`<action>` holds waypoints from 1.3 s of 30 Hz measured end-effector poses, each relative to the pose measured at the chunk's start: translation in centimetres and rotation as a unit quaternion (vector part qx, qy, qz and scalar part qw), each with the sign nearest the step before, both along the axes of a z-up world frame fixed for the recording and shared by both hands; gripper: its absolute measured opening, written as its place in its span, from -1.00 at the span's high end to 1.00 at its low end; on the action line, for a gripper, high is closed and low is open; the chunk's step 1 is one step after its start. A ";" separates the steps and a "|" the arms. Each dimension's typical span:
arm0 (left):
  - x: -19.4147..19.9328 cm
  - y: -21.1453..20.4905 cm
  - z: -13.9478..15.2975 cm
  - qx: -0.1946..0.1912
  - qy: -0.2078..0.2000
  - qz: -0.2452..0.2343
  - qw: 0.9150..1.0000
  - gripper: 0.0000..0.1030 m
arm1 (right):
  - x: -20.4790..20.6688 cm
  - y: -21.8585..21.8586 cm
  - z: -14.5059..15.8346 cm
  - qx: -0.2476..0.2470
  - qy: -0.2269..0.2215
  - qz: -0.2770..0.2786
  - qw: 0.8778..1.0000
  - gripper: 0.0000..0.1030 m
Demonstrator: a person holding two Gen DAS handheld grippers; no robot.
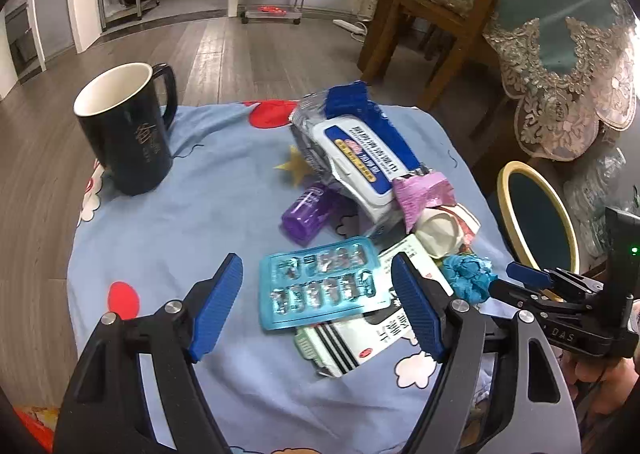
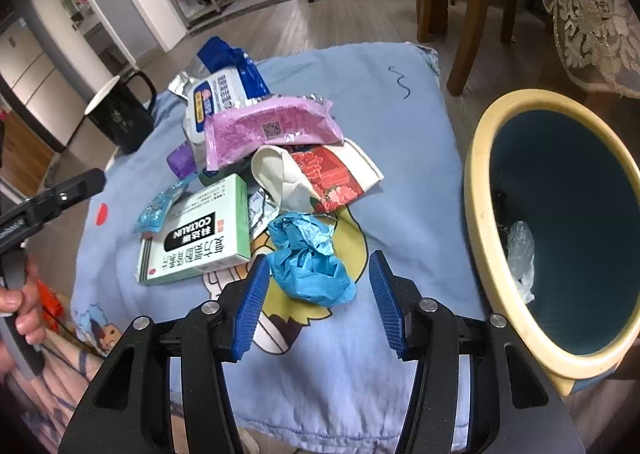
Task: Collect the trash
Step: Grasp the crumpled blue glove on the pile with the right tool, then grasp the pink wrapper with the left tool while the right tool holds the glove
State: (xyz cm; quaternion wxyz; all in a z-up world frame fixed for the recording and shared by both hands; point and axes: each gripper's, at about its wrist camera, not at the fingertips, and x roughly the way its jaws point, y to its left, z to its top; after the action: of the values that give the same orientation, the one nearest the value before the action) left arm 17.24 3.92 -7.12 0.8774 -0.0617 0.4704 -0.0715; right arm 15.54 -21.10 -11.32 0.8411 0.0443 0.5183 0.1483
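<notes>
From the left wrist camera, the left gripper [image 1: 318, 308] hangs with its jaws spread wide above a blue blister pack [image 1: 320, 288], which lies partly over a green medicine box [image 1: 360, 338] on a light blue cloth [image 1: 180, 222]. Behind them sit a purple bottle [image 1: 306, 212] on its side, a wipes packet [image 1: 356, 158], a pink wrapper [image 1: 422, 196] and a black mug [image 1: 128, 130] standing well apart at the far left. A crumpled blue glove [image 1: 472, 278] lies at the tips of the right gripper [image 1: 520, 274]. From the right wrist camera, the right gripper [image 2: 316, 302] has its jaws apart on either side of the blue glove [image 2: 310, 262], not pinching it. The bin [image 2: 476, 190] stands just beside the cloth on the right, a clear plastic scrap [image 2: 520, 258] inside it.
</notes>
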 end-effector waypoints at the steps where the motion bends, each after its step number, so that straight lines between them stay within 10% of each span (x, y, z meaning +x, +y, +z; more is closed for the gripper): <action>1: 0.0 0.2 -0.1 -0.001 0.001 0.002 1.000 -0.46 | 0.1 0.1 -0.2 -0.001 0.003 -0.001 1.000 -0.03; 9: -0.1 -1.1 0.1 -0.003 -0.011 -0.022 1.000 -0.46 | -0.1 0.5 -0.8 -0.013 0.005 0.020 1.000 0.66; 18: 1.7 -5.1 -0.7 0.018 -0.017 -0.075 0.997 -0.04 | -0.8 -0.6 0.4 -0.004 -0.007 0.012 1.000 0.71; 39: 6.7 -12.8 -3.1 0.113 -0.017 -0.119 0.986 -0.01 | -4.9 -6.4 6.8 0.089 -0.060 -0.038 0.993 0.71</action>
State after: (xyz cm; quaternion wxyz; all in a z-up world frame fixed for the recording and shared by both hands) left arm 23.95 -8.89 -10.21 0.8719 0.0952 0.4643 -0.1231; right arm 10.63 -27.47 -4.52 0.8684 0.1298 0.4496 0.1638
